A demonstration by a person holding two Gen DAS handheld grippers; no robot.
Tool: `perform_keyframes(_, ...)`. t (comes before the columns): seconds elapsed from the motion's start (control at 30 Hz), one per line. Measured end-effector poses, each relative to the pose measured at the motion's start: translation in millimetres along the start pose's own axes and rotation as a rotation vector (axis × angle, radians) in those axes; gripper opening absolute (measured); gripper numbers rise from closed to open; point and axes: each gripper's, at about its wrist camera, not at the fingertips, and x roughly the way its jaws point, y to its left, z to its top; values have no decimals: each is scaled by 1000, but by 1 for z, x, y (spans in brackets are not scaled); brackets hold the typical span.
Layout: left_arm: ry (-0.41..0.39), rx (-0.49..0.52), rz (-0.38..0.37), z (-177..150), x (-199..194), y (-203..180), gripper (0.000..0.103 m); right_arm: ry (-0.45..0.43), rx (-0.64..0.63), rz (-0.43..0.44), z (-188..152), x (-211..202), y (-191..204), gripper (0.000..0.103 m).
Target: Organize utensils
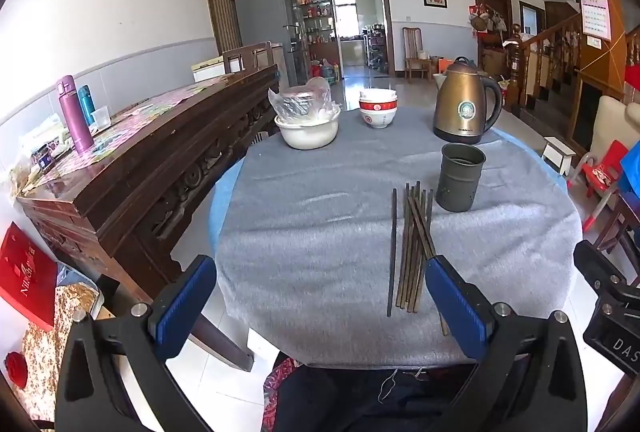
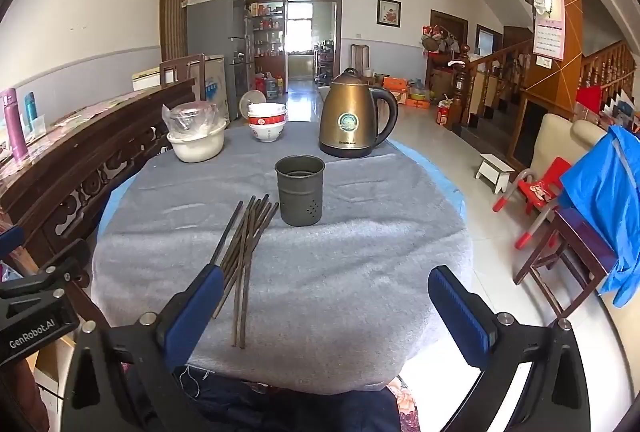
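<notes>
Lying loose on the grey-clothed worktop (image 2: 360, 272) just beside the empty metal holder (image 2: 300, 190), the chopsticks (image 2: 244, 252) are faced by both hand-held grippers, left (image 1: 320, 296) and right (image 2: 326, 306), held wide open and empty, presumably readied for a pick-up.

a bundle of dark chopsticks (image 1: 412, 248) lies on a grey cloth (image 1: 312, 224), just beside an upright metal cup (image 1: 460, 178); the left gripper (image 1: 320, 278) hovers wide open.
</notes>
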Motion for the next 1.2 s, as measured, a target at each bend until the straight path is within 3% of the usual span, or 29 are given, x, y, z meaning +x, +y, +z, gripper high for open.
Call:
perform_keyframes(0.77,23,2,-10,-4,5,1,103,-14,18,-17,-1,0,-3,103)
perform_keyframes(1.2,46,1,-20,-6,6,0,103,-63,22,-18,-4,1,-5,103)
